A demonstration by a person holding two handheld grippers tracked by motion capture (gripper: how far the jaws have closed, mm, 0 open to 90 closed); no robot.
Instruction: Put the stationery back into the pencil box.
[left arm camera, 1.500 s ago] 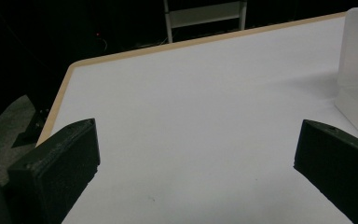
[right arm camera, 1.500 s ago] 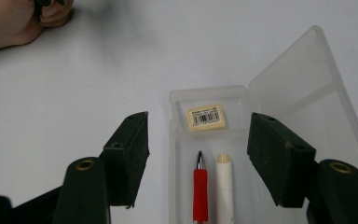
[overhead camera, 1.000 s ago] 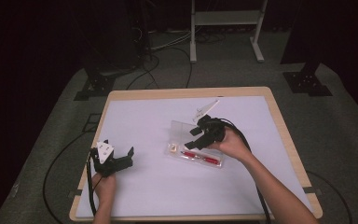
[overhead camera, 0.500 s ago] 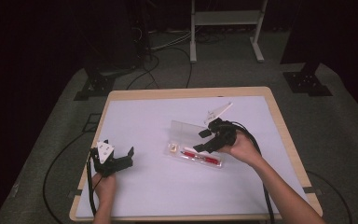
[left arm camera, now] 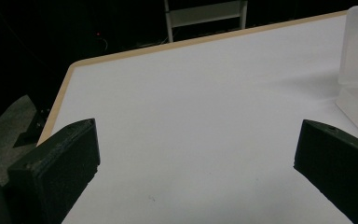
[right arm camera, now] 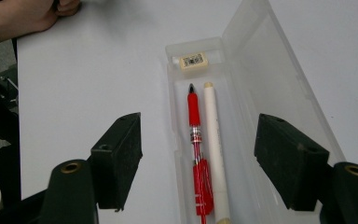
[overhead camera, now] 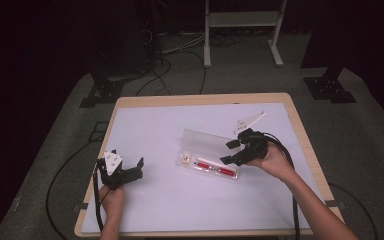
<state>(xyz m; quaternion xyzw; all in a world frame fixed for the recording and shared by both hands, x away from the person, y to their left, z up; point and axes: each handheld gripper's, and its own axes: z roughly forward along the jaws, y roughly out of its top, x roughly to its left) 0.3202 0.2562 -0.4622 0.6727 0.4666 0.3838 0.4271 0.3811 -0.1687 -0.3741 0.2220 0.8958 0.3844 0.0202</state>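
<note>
A clear plastic pencil case (overhead camera: pixel 207 159) lies open near the middle of the white table (overhead camera: pixel 180 200), its lid (overhead camera: pixel 205 140) folded back on the far side. In the tray lie a red pen (right arm camera: pixel 196 140) and a white pen (right arm camera: pixel 214 154) side by side, touching along their length, with a small cream eraser (right arm camera: pixel 194 61) at the end beyond their tips. The right gripper (overhead camera: pixel 234 151) hovers at the right-hand end of the case, jaws spread wide and holding nothing; in the right gripper view the two black jaws straddle the tray, one outside its left wall, the other over the hinge side, with both pens between them but untouched. Compared with a second ago, this gripper has slid across the table to the right: then it sat over the lid, close above the middle of the case, and now it is off the end of the tray, with the lid fully uncovered. Its jaws stand about as wide as before. The left gripper (overhead camera: pixel 121 169) has not moved; it rests near the left front edge of the table, well apart from the case, jaws wide open and empty over bare tabletop.
</note>
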